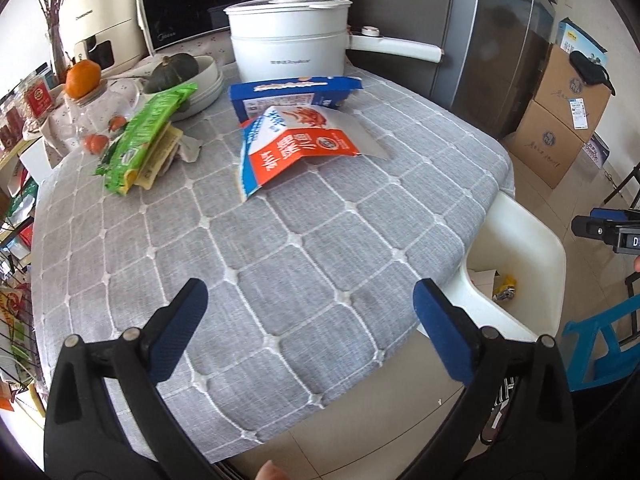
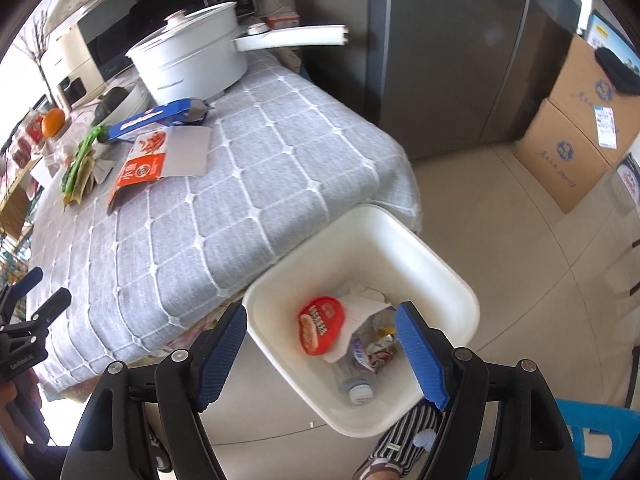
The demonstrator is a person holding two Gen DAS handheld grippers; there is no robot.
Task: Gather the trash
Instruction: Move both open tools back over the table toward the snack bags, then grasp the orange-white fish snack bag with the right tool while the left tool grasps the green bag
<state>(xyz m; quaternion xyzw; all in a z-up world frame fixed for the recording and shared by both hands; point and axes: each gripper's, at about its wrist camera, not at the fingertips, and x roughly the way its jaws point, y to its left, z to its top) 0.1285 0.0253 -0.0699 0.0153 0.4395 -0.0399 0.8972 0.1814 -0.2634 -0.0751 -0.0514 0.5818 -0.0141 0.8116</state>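
The left gripper [image 1: 310, 312] was spread wide and held nothing above the near edge of the grey checked tablecloth [image 1: 280, 240]. The right gripper [image 2: 320, 332] was likewise spread and empty over the white bin [image 2: 452, 272], which stood just beside the table and held a red lid [image 2: 320, 324] and a bottle [image 2: 358, 384]. Farther back on the cloth lay an orange carton [image 1: 296, 148], a blue box [image 1: 288, 92] and a green wrapper [image 1: 148, 132]. A white pot [image 1: 288, 44] stood behind them.

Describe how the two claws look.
Both look alike. The left claw and right claw each have black plastic linkage arms joined by silver round pins, ending in flat, ribbed blue pads. Seen from outside, the left claw's black body carries small white lettering, too small to read.
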